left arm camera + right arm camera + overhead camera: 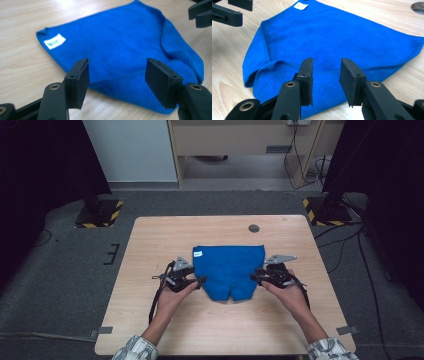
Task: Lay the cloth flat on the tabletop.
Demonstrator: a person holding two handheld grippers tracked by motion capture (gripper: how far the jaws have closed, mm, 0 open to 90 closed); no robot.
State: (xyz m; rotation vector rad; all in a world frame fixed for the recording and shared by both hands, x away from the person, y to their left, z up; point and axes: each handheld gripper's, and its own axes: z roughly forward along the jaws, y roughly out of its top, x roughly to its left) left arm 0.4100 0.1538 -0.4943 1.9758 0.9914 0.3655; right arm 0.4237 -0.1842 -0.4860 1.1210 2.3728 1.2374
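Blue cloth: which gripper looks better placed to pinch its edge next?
Probably the right gripper: its jaws stand narrower and sit over the blue cloth edge. The left gripper frames its edge too, but with jaws wider apart.

one blue cloth (229, 270), one table (150, 240), two grippers, two hands.

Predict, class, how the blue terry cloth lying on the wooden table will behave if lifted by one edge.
The blue terry cloth will probably droop limply: its corners are already folded over. It looks thin, so likely light. Its nubby weave should grip rather than slip.
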